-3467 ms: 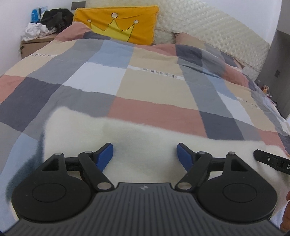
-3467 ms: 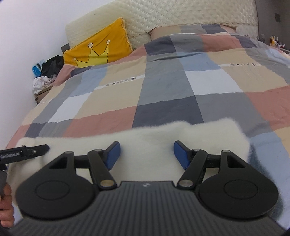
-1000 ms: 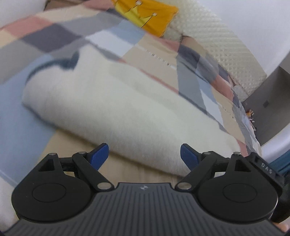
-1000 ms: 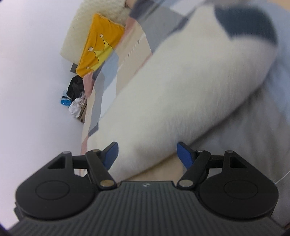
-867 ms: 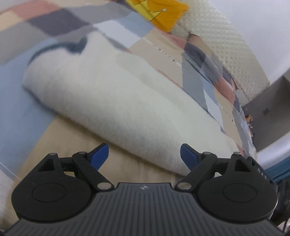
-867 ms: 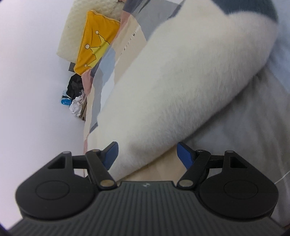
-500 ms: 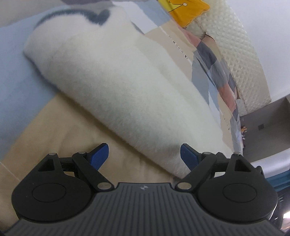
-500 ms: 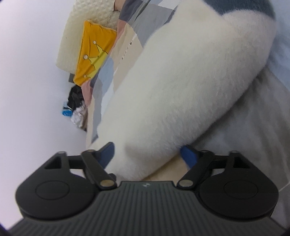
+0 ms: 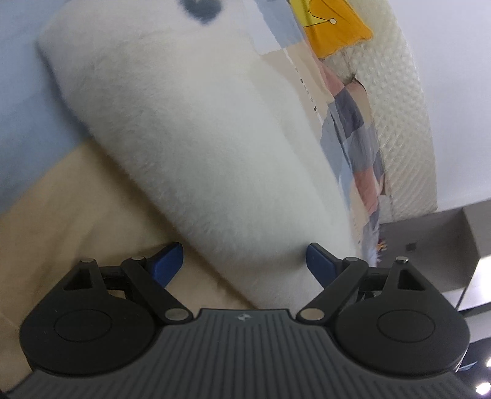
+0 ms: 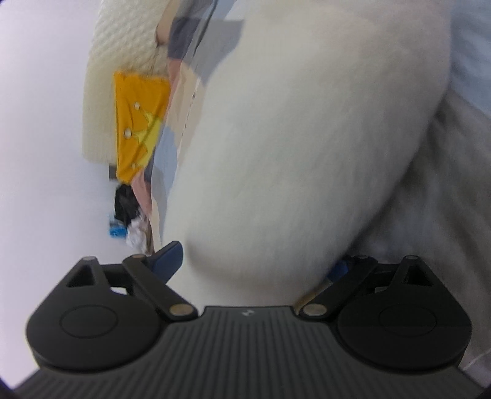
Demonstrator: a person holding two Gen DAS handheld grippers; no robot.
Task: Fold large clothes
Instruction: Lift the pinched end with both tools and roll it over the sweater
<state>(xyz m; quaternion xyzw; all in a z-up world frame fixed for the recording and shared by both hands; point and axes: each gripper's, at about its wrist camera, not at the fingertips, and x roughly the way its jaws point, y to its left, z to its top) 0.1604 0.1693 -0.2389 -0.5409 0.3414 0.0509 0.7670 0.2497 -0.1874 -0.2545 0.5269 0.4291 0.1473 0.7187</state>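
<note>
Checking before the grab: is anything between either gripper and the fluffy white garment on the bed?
Nothing visible. The white garment already bulges between the open left gripper, and the right gripper, jaws just opening, has it too.

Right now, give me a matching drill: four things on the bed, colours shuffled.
Things:
1. fleece garment
2. crown cushion
3. finger pads
4. quilted headboard

Colours:
A. blue
B. cream, diamond stitched
C. white
D. yellow-orange

Pairs: 1-C, 2-D, 3-A, 4-B
</note>
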